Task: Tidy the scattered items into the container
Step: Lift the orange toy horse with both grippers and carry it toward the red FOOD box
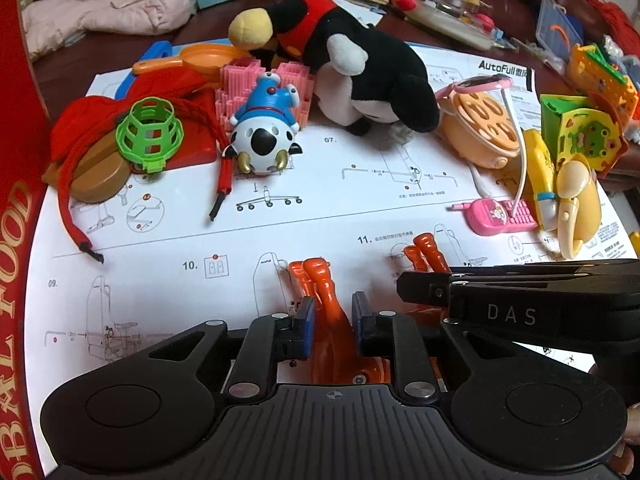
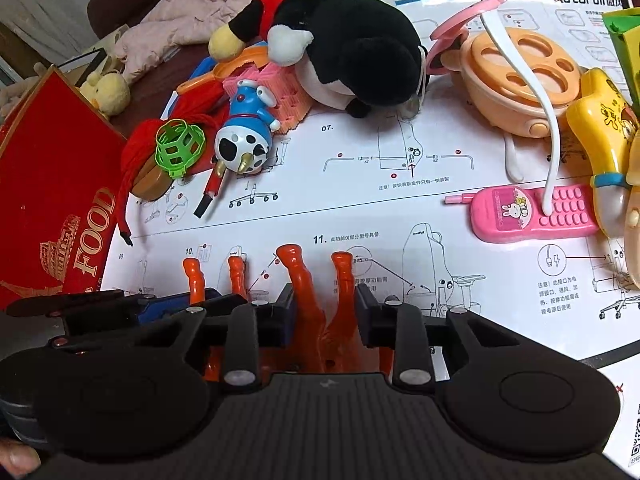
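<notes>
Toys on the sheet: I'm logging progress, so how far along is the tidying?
Done: nothing visibly; the red box's inside is out of view. In hand: left claw and right claw each grip legs of the orange toy. To do: plush, cow toy, pink phone and more lie scattered on the sheet.

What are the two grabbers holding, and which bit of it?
Both hold one orange plastic toy. The left gripper pinches one pair of its legs, and the right gripper pinches the other pair, low down near the body.
</notes>
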`<state>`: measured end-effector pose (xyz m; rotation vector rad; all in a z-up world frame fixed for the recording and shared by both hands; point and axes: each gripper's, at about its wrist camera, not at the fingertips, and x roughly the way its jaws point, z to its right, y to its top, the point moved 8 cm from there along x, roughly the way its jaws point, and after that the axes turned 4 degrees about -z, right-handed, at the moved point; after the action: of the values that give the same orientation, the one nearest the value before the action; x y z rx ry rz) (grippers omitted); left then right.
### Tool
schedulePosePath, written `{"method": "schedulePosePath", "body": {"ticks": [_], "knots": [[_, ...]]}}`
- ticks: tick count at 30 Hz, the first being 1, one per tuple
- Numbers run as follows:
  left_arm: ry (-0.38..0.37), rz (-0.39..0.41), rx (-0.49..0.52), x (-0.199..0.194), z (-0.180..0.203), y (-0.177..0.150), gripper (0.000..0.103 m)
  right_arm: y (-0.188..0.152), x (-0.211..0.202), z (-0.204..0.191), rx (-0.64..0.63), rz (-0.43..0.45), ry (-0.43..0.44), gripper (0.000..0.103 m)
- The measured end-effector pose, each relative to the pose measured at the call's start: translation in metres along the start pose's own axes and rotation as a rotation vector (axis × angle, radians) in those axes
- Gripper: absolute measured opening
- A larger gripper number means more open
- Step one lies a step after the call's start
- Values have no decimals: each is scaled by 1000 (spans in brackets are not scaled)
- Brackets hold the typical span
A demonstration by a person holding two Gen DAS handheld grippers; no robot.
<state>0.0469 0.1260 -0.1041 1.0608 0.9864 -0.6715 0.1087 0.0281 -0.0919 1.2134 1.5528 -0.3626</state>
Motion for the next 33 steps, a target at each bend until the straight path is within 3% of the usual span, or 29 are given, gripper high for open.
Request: {"method": "schedulePosePath", "body": {"ticks": [2, 3, 5, 20, 33], "knots": [[3, -10, 0, 0, 1, -1, 17, -1, -1, -1, -7, 1, 1, 30], [5, -14, 8, -1, 2, -2, 17, -3, -2, -3, -12, -3, 12, 22], [9, -21, 21, -2, 6, -4, 9, -5, -3, -6, -22, -7, 18, 17], [60, -38, 48, -17, 16, -18, 7, -22, -13, -11, -34, -38, 41, 16], [35, -13, 33, -36, 14, -19, 5, -23, -25, -20, -64, -12, 48, 16]]}}
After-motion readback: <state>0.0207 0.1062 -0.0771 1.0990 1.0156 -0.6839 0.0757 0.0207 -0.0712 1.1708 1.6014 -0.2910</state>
